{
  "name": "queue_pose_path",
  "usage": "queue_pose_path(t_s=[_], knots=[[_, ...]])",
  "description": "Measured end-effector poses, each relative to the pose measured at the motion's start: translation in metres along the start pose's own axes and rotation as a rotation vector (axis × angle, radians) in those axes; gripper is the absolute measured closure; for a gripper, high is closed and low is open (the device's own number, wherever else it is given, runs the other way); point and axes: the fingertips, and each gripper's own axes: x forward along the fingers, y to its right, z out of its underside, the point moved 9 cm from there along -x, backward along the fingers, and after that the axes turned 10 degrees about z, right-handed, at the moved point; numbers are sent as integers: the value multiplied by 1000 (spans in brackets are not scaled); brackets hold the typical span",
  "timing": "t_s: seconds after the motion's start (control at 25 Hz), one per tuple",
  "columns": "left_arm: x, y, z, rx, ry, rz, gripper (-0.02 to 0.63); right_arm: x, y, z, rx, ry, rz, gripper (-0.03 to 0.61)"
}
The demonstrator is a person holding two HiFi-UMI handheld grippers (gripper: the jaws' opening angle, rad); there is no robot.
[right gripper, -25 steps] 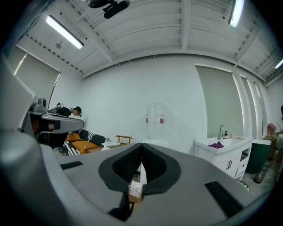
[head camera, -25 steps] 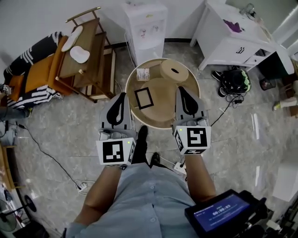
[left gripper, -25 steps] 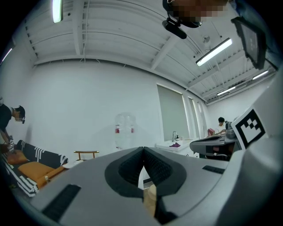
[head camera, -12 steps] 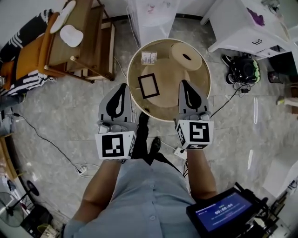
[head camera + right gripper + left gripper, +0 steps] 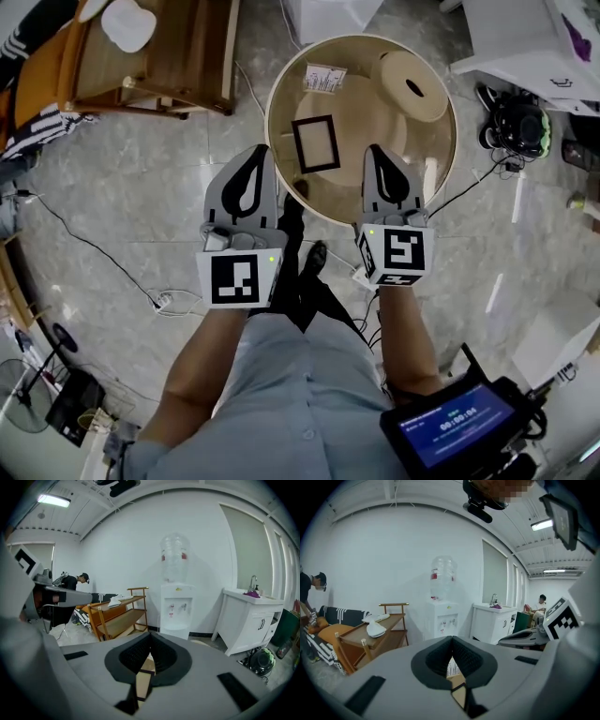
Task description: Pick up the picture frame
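head view is looking steeply down on a round wooden table [image 5: 412, 131], where the picture frame [image 5: 315, 143] is lying flat left of centre, between the two gripper tips, so either could be reaching it. left gripper [image 5: 255, 159] is hovering at the table's near-left edge and right gripper [image 5: 378, 157] over its near edge, each with its ribbed black pads pressed together on nothing. the frame is looking thin, rectangular and rigid, a dark rim round a pale panel, so jaws will probably need spreading first. a printed card [image 5: 324, 78] and a pale holed disc [image 5: 413, 84] are sitting toward the far edge.
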Motion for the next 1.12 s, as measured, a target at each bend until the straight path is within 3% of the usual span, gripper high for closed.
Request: queue_pose_path(t_s=[0.64, 1.12], knots=[[67, -35, 89, -78, -138, 16, 603, 91, -10, 98, -2, -203, -40, 563], [94, -53, 153, -145, -234, 34, 603, 125, -16, 165, -4, -326, -46, 563]])
